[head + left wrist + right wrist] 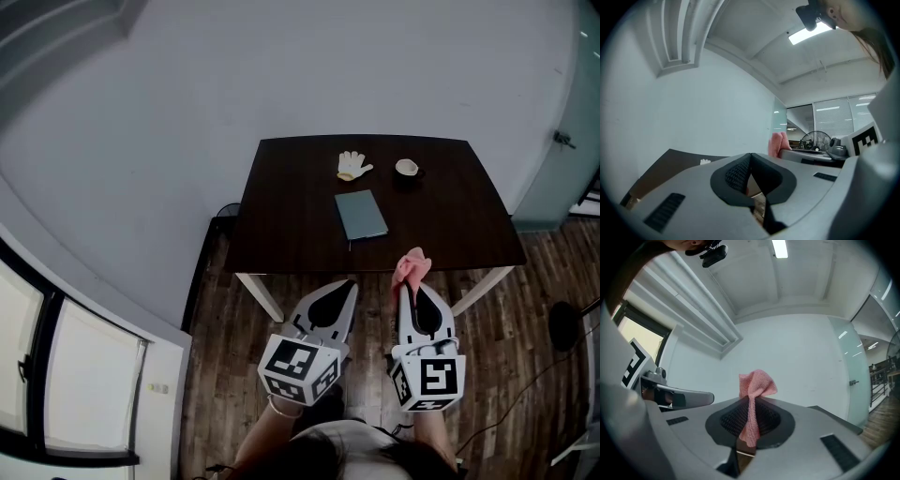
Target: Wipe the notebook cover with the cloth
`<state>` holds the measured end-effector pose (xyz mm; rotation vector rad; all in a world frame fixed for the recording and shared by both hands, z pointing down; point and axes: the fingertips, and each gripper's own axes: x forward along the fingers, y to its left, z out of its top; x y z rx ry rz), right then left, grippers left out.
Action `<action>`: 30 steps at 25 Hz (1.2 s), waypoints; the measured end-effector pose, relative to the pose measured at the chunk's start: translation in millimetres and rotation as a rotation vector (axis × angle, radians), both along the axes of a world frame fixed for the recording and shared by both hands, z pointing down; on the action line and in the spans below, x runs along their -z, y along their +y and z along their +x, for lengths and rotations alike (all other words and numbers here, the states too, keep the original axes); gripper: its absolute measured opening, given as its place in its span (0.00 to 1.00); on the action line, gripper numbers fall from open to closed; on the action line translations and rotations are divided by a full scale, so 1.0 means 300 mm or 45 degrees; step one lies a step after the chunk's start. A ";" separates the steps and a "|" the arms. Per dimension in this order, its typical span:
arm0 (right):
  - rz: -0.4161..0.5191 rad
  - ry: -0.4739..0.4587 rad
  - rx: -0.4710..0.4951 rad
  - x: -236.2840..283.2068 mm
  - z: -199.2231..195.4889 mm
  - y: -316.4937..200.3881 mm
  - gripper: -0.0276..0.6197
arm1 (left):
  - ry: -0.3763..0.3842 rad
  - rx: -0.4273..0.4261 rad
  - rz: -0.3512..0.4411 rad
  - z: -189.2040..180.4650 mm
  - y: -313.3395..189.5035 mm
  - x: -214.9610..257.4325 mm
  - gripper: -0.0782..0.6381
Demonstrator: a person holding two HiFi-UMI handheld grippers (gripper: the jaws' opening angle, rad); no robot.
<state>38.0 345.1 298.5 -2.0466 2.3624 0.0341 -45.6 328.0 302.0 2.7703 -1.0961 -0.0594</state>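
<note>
R gripper (407, 289) pinches cloth (412, 265), lower end hidden; L gripper (351, 284) closed, seemingly empty.

The left gripper (349, 284) and right gripper (411, 289) are grey with black ribbed pads (738, 173); each carries a white cube (298, 367) bearing black square markers.

An office: glazed partitions (830, 118), ceiling strip light (809, 33), desk fan (816, 139).
</note>
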 end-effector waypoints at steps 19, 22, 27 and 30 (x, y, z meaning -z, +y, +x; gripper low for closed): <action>0.003 0.017 -0.096 -0.004 -0.081 -0.322 0.09 | 0.026 -0.065 -0.017 -0.104 -0.331 -0.021 0.13; 0.002 0.024 -0.090 -0.003 -0.088 -0.359 0.09 | 0.030 -0.063 -0.021 -0.108 -0.365 -0.024 0.13; -0.001 0.029 -0.091 -0.009 -0.088 -0.417 0.09 | 0.041 -0.057 -0.024 -0.115 -0.425 -0.027 0.13; 0.001 0.032 -0.086 -0.012 -0.078 -0.459 0.09 | 0.042 -0.051 -0.026 -0.108 -0.468 -0.033 0.13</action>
